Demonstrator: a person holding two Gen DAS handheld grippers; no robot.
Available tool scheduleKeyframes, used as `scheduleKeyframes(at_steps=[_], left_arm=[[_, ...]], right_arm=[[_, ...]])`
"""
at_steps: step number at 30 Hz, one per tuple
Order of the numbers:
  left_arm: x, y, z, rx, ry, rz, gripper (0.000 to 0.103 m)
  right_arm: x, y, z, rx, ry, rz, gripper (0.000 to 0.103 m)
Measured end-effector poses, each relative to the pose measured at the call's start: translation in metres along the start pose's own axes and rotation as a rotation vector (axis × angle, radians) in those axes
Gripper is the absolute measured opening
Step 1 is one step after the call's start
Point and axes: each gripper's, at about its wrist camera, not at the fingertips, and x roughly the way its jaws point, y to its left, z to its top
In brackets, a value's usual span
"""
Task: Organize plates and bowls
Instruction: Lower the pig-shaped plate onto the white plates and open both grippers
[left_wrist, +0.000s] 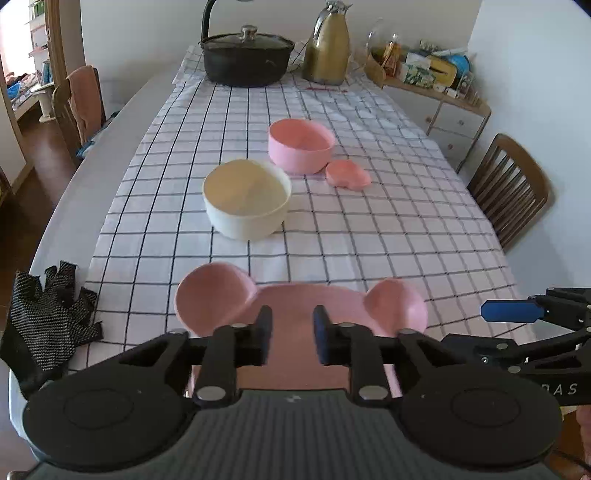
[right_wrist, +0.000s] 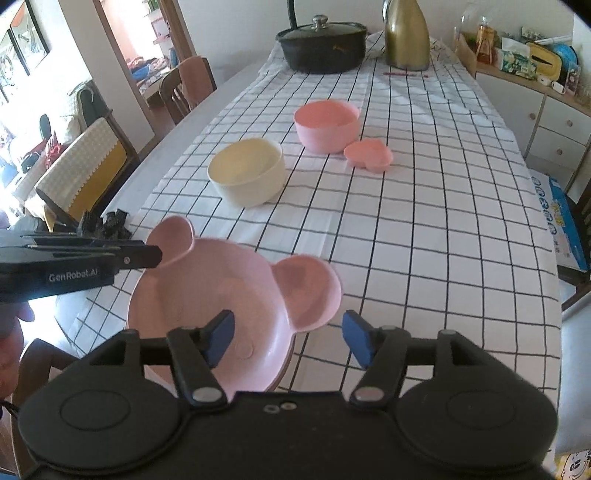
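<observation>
Both tools, left (left_wrist: 292, 334) and right (right_wrist: 288, 338), gape empty above the pink bear-eared plate (right_wrist: 207, 295) on the checked cloth (right_wrist: 424, 240)

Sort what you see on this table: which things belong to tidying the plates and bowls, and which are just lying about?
Job: bear plate, cream bowl, pink bowl, heart dish.

Lying about: black pot, gold jug, glove, red pen.

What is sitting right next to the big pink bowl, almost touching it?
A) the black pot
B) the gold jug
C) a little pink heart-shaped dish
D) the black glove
C: the little pink heart-shaped dish sits right beside the big pink bowl.
</observation>
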Motion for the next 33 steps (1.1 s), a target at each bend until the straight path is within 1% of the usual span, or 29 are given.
scheduleKeyframes(at_steps=[1,2,3,4,6,8,12,15,19,21,26,33], left_arm=[[-0.001,-0.001,0.001,0.002,-0.009,-0.002,0.043],[-0.003,-0.003,0.002,0.007,-0.023,0.001,0.05],[-0.005,-0.005,0.003,0.01,-0.037,0.006,0.062],[-0.007,-0.007,0.004,0.013,-0.053,0.011,0.068],[-0.009,-0.009,0.008,0.02,-0.07,0.017,0.069],[-0.009,-0.01,0.012,0.019,-0.07,0.021,0.069],[-0.009,-0.012,0.017,0.023,-0.082,0.044,0.07],[-0.01,-0.013,0.021,0.024,-0.091,0.046,0.075],[-0.012,-0.012,0.028,0.023,-0.104,0.049,0.076],[-0.011,-0.011,0.031,0.019,-0.105,0.051,0.076],[-0.004,-0.006,0.039,0.01,-0.106,0.079,0.076],[0.016,0.001,0.054,-0.032,-0.086,0.108,0.076]], right_arm=[[-0.002,-0.001,0.002,0.0,-0.01,-0.003,0.07],[-0.004,-0.002,0.003,0.0,-0.017,-0.004,0.072],[-0.005,-0.002,0.004,-0.001,-0.023,-0.005,0.073],[-0.007,-0.003,0.005,-0.001,-0.027,-0.006,0.074],[-0.01,-0.004,0.008,0.001,-0.039,-0.011,0.08],[-0.012,-0.005,0.01,-0.002,-0.051,-0.017,0.083],[-0.015,-0.007,0.016,0.003,-0.072,-0.032,0.091],[-0.016,-0.009,0.022,0.005,-0.087,-0.048,0.096],[-0.016,-0.012,0.028,0.014,-0.098,-0.066,0.101],[-0.015,-0.014,0.034,0.015,-0.099,-0.077,0.102],[-0.012,-0.021,0.047,0.018,-0.092,-0.072,0.102],[-0.002,-0.03,0.067,-0.01,-0.088,-0.072,0.102]])
